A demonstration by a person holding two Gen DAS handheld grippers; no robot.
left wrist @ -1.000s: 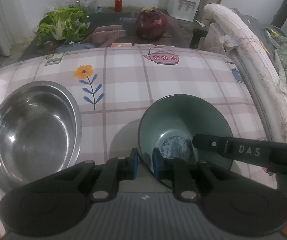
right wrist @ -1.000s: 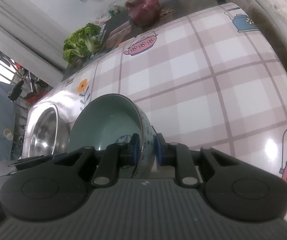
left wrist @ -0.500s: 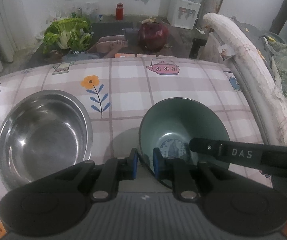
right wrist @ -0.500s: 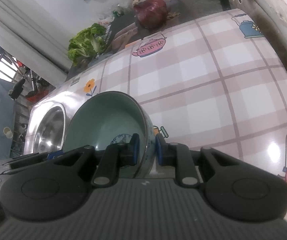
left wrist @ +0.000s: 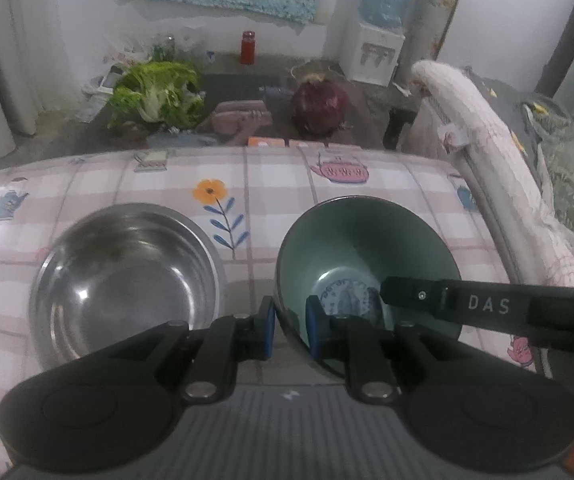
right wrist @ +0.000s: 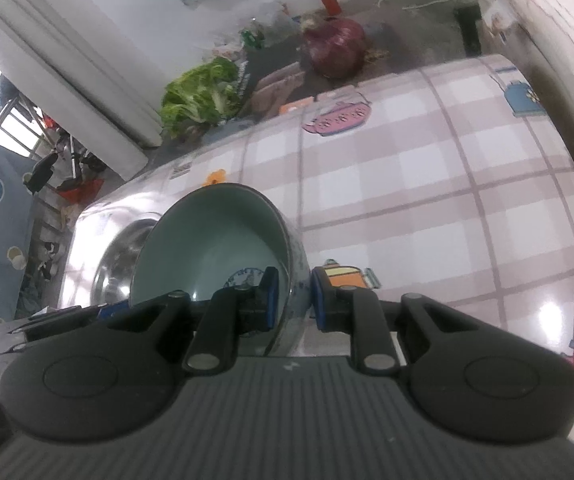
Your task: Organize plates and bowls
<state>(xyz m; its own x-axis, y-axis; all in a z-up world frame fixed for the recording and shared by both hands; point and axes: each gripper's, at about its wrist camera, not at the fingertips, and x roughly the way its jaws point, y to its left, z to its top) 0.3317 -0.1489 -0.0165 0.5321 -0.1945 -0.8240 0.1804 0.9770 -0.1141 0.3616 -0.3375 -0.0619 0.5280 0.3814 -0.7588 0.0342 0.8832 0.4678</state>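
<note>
A green ceramic bowl with a blue pattern inside is held above the checked tablecloth. My left gripper is shut on its near left rim. My right gripper is shut on its right rim, one finger inside and one outside; its finger marked DAS crosses the left wrist view. The bowl shows tilted in the right wrist view. A steel bowl sits on the table just left of it, also seen in the right wrist view.
The table has a pink checked cloth with teapot and flower prints. A padded rail runs along its right side. Beyond the far edge lie green lettuce, a red cabbage and a red jar.
Both grippers have lifted the green bowl and pulled back a little; the table and steel bowl look farther off and lower in view. The steel bowl has not moved.
</note>
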